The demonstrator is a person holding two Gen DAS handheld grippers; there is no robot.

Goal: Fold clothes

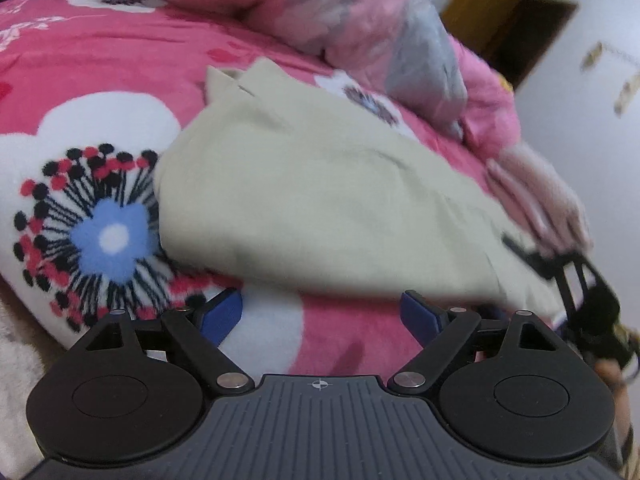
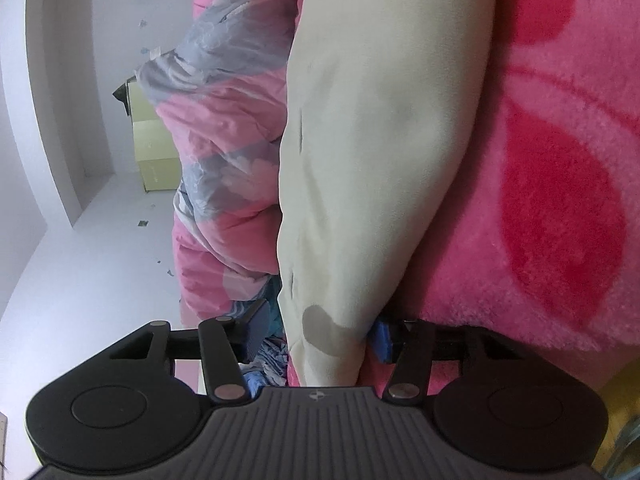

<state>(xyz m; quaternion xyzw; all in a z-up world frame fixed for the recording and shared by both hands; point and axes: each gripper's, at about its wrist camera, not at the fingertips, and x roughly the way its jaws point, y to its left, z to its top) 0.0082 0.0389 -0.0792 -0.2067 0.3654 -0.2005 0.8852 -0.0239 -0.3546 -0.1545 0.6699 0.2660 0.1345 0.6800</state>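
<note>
I see a bed covered by a pink fleece blanket [image 1: 100, 52] printed with big white flowers with blue centres and black-and-red dots. A crumpled pink-and-grey quilt [image 1: 360, 20] is heaped along its far side. Beyond it stand white walls and a yellow-brown cabinet [image 1: 508, 20].

A pale beige garment [image 1: 320, 200] lies folded on the blanket, beside the quilt. In my left view its long axis runs diagonally, from a narrow end at upper left down to a broad end at lower right. In my right view it stretches straight away from the camera.

My left claw [image 1: 320, 316] hovers just short of the garment's near edge, jaws spread wide, only blanket between them. My right claw [image 2: 316, 332] straddles the garment's near end; one blue pad touches the cloth, the other stands clear, so it is open, not gripping. A hand [image 1: 540, 196] rests at the garment's right edge, above that claw.
</note>
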